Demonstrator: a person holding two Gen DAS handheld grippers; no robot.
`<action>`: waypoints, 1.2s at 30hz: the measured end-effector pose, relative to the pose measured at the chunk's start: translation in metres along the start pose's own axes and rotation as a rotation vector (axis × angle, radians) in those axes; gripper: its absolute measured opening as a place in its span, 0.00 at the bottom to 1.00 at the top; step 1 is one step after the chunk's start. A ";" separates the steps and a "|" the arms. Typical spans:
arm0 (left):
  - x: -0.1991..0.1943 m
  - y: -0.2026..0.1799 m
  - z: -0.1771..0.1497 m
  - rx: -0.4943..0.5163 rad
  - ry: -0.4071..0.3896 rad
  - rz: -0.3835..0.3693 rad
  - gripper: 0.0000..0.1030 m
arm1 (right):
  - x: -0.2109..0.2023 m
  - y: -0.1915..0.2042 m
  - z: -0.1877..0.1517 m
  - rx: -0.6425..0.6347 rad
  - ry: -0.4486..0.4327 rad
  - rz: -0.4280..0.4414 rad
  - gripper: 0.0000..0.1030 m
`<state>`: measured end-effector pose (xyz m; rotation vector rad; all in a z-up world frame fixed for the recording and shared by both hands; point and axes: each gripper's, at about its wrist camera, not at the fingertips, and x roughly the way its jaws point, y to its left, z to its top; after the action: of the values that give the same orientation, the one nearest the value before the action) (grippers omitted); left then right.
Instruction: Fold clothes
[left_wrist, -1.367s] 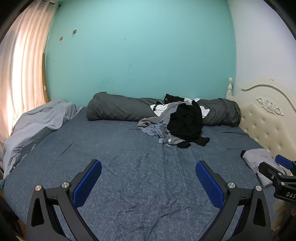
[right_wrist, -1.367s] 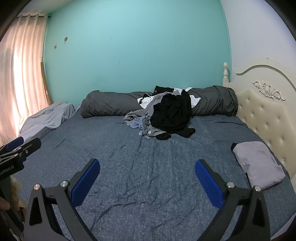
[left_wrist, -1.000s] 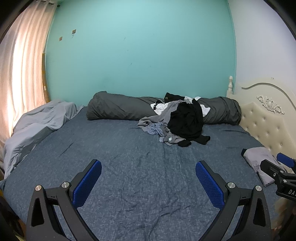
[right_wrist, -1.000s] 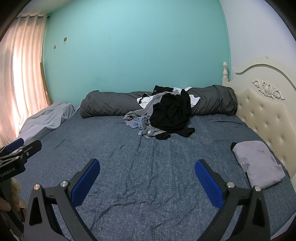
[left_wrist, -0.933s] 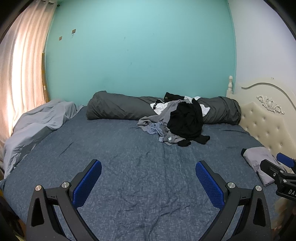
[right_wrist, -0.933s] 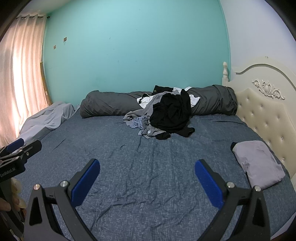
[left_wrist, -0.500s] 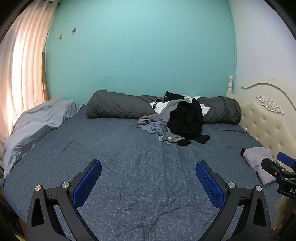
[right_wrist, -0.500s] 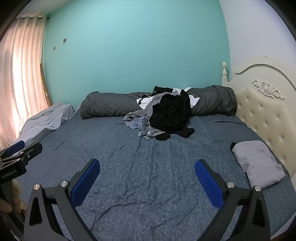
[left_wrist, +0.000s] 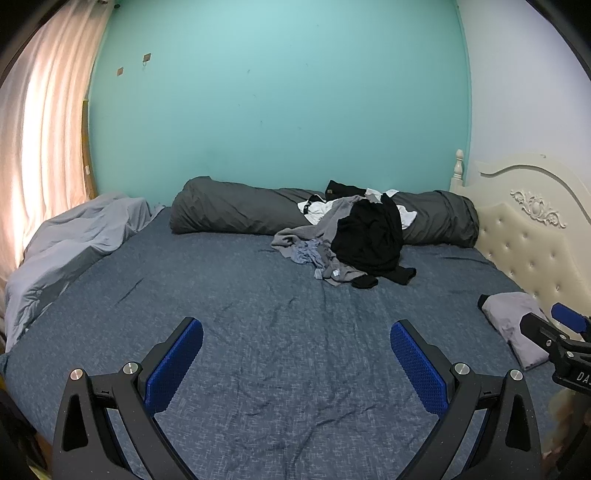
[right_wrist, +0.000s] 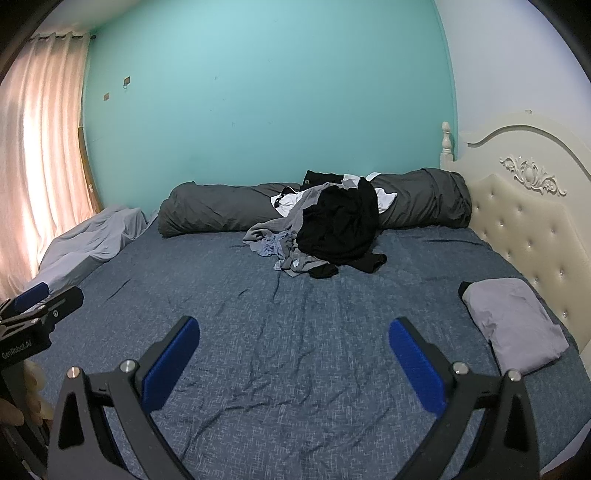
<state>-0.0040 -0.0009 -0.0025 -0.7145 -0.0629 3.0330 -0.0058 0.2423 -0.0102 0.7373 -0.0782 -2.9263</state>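
L edge first: pale grey crumpled bedsheet (left_wrist: 77, 236) bunched by the pink curtain (left_wrist: 40, 147); not laundry, leave it. Long dark grey rolled duvet (left_wrist: 240, 210) lies along the teal wall at the far side of the wide blue woven-look bedcover (left_wrist: 280, 332).

Left gripper (left_wrist: 295, 358), black frame w/ blue ribbed pads: jaws spread wide, nothing between them, hovering over bare cover near the front edge. Right gripper (right_wrist: 293, 356), same build: also fully spread, empty, just beside the left one.

Centre-right: the task's stuff, a tangled heap of unfolded clothes (right_wrist: 317, 229), sits on the far part of the bed, leaning on the duvet. Black garment (right_wrist: 338, 225) on top, grey top (right_wrist: 273, 230) spilling toward the L, white piece (right_wrist: 384, 197) behind. Well apart from both grippers.

Far R, by the cream tufted headboard (right_wrist: 524, 221): one light grey folded garment (right_wrist: 513, 317), so prob. one item done, most left.

Step in hand, as I judge it: reach fwd & pull one item off the heap. To do it well:
- take the black one, it's topmost, so less drag on the rest
- pinch a single layer at an edge/corner, not a wad
- lift, then drag to the open middle of the cover, where there's room to spread flat
- use both grippers on separate corners to shake it out before folding
- watch for sleeves snagged in the grey top.
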 end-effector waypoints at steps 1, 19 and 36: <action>0.000 0.000 -0.001 0.001 0.000 -0.001 1.00 | 0.000 0.000 0.000 0.000 0.000 0.000 1.00; 0.004 -0.001 0.004 0.002 0.008 -0.009 1.00 | 0.003 0.001 0.000 -0.003 0.001 -0.002 1.00; 0.006 0.000 0.003 0.004 0.014 -0.019 1.00 | 0.005 0.001 0.002 -0.003 0.001 -0.002 1.00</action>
<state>-0.0112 -0.0011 -0.0023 -0.7312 -0.0624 3.0088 -0.0107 0.2410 -0.0103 0.7388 -0.0731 -2.9275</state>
